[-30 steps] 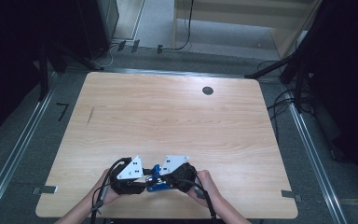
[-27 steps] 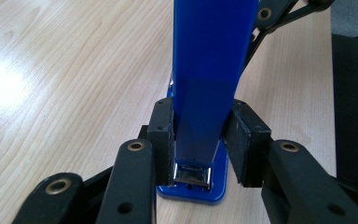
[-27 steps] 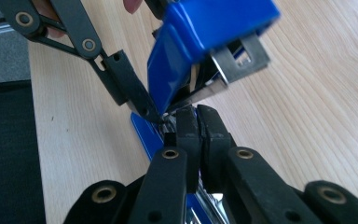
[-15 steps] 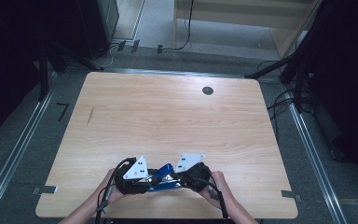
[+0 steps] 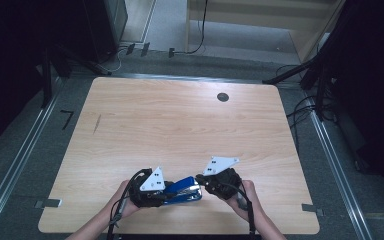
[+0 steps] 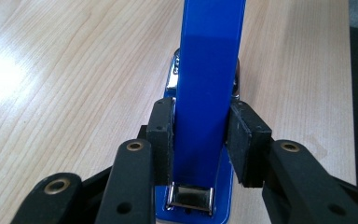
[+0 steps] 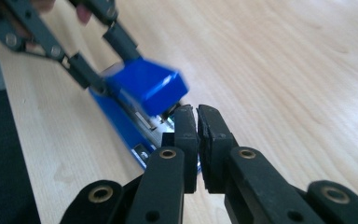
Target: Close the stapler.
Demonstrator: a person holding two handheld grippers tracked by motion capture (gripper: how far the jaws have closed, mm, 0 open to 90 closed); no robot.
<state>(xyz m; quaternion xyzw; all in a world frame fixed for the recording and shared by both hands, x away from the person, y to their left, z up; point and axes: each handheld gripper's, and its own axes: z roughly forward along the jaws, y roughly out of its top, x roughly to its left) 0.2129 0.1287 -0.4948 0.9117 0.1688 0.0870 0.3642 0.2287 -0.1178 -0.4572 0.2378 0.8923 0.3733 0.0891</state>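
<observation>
stapler (image 5: 182, 190) at counter (image 5: 180, 125) near edge, long axis along that edge | my left fingers (image 6: 162, 135) clamp its blue arm | my right fingers (image 7: 186, 135) clenched empty, drawn right since before

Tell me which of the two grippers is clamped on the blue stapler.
The left gripper: its fingers press the blue stapler from both sides, while the right gripper is shut on nothing.

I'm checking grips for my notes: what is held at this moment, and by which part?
The left tongs clamp the blue plastic stapler's raised top arm by its two sides. The right tongs are shut on nothing.
</observation>
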